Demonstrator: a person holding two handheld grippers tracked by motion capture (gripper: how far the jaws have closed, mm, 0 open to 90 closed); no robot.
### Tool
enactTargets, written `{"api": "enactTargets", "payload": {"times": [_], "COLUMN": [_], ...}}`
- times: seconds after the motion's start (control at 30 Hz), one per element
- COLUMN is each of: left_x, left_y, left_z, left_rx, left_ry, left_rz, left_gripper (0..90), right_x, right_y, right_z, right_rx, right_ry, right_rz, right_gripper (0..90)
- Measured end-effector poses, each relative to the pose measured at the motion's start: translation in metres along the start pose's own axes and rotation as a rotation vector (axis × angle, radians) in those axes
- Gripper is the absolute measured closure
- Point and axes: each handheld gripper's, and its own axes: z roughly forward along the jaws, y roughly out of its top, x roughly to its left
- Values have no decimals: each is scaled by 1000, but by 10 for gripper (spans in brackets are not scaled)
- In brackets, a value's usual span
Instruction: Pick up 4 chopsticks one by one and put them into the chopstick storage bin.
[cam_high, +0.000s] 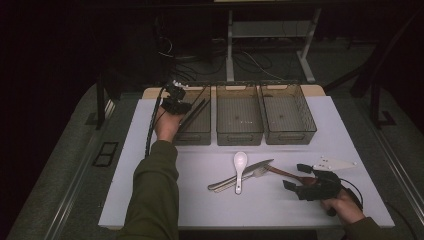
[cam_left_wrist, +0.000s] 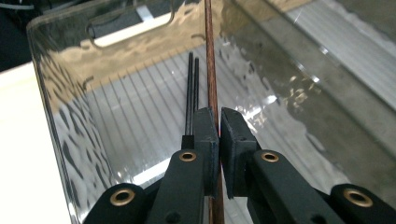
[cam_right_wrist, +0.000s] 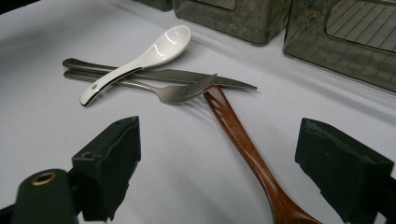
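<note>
My left gripper (cam_high: 182, 107) hangs over the left bin (cam_high: 199, 136), shut on a thin brown wooden chopstick (cam_left_wrist: 211, 65) that points down into the bin (cam_left_wrist: 70, 121). Two black chopsticks (cam_left_wrist: 192, 88) lie on the bin's ribbed floor just beyond the jaws. My right gripper (cam_high: 296, 176) rests low at the table's front right, open, its jaws on either side of a brown wooden spoon (cam_right_wrist: 243, 140) without touching it. The wooden spoon (cam_high: 286, 173) meets a pile of a white ceramic spoon (cam_high: 240, 167), a metal knife (cam_high: 257, 166) and a metal fork (cam_high: 252, 174).
Three smoky clear bins stand in a row at the back of the white mat; the middle bin (cam_high: 240, 135) and the right bin (cam_high: 289, 136) hold nothing big. A white flat utensil (cam_high: 334, 163) lies right of my right gripper. Cables trail on the floor behind the table.
</note>
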Motion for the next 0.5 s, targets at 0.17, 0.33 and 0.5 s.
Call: {"api": "enactTargets", "payload": {"times": [0.17, 0.33, 0.5], "left_x": [0, -1, -3], "left_y": [-1, 0, 2], "left_z": [2, -2, -8], "left_rx": [28, 11, -10], "left_ry": [33, 28, -12], "left_rz": [15, 26, 40], "left_gripper": [702, 603, 527], "right_x": [0, 0, 0], "right_y": [0, 0, 0], "right_z": [0, 0, 0], "right_rx": [1, 2, 3], "right_ry": [0, -1, -1], "right_rz": [1, 2, 3], "right_gripper": [139, 139, 139]}}
